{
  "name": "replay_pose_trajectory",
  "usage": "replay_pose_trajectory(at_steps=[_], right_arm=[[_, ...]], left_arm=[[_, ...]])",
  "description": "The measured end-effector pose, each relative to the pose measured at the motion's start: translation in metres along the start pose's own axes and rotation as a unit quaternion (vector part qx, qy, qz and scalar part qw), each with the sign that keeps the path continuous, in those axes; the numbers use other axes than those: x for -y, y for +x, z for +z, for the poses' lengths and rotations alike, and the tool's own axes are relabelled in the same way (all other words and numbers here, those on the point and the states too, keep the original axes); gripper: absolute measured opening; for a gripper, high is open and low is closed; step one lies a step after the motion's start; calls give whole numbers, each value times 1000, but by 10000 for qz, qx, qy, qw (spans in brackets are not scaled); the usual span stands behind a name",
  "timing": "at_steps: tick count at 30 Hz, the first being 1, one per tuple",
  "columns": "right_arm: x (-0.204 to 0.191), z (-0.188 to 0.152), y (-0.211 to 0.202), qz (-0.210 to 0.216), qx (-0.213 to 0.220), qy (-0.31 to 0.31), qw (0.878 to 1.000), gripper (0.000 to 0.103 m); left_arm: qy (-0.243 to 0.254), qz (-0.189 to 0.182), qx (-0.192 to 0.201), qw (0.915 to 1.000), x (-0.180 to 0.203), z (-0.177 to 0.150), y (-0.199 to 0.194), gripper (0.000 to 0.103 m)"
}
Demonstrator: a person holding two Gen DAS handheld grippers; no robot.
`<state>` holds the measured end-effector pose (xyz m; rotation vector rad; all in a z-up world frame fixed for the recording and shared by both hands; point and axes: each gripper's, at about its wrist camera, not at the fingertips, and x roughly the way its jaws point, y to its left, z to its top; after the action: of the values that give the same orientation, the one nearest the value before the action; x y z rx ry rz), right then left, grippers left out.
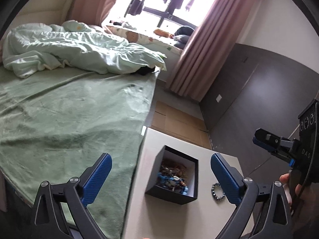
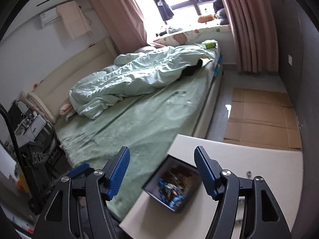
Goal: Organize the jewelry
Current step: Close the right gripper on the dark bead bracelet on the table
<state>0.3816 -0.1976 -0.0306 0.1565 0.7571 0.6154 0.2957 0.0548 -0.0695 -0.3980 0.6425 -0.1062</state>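
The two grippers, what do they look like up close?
Both match: the left gripper and right gripper have black angular linkage arms with round silver pivot bolts, ending in flat fingers faced with ribbed blue pads. The right gripper's black body carries white lettering.

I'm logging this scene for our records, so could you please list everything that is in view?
jewelry box: one, black, open, on the table, filled with blue and brown beaded jewelry
bead bracelet: one, silvery-grey, on the table right of the box
table: one, white, beside the bed
bed: one, green sheet
duvet: one, pale green, crumpled
curtains: pink, at the window
cardboard: brown, flattened on the floor
left gripper: blue pads, open, empty
right gripper: blue pads, open, empty
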Motion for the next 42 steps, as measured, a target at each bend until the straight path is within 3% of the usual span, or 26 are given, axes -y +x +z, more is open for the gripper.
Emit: replay_pose_trajectory(at_steps=[6, 8, 11, 14, 17, 21, 22, 24, 26, 37, 40, 42], right_arm=[[32, -15, -25, -287, 56, 74, 9995, 83], [42, -20, -31, -414, 37, 83, 9991, 84], [55, -28, -34, -474, -102, 45, 9988, 97], [67, -38, -35, -425, -158, -30, 9990, 99], [84, -51, -31, -666, -203, 15, 9976, 101], [121, -74, -20, -592, -288, 636, 9958, 100], [129, -79, -15, -566, -415, 728, 9949, 99], [140, -86, -4, -738, -675, 823, 9916, 76], [148, -90, 4, -900, -802, 916, 9885, 67], [162, -113, 41, -1177, -1453, 968, 9776, 39], [162, -118, 51, -1335, -1588, 885, 9742, 38], [159, -120, 57, -1476, -1659, 727, 9723, 29]], left_arm=[[312, -93, -115, 9994, 28, -6, 7, 103], [415, -94, -151, 9990, 38, -8, 10, 103], [571, -131, -257, 9980, 53, -12, 17, 103], [703, -136, -356, 9968, 64, -16, 26, 103], [821, -101, -440, 9956, 72, -20, 34, 103], [872, -23, -581, 9945, 79, -24, 47, 103], [891, -2, -600, 9942, 80, -25, 49, 103], [944, 61, -647, 9934, 85, -28, 55, 103], [970, 111, -684, 9929, 89, -29, 60, 103], [1120, 334, -870, 9893, 107, -37, 89, 103], [1099, 407, -980, 9883, 106, -37, 102, 99], [1082, 389, -1050, 9878, 107, -37, 108, 95]])
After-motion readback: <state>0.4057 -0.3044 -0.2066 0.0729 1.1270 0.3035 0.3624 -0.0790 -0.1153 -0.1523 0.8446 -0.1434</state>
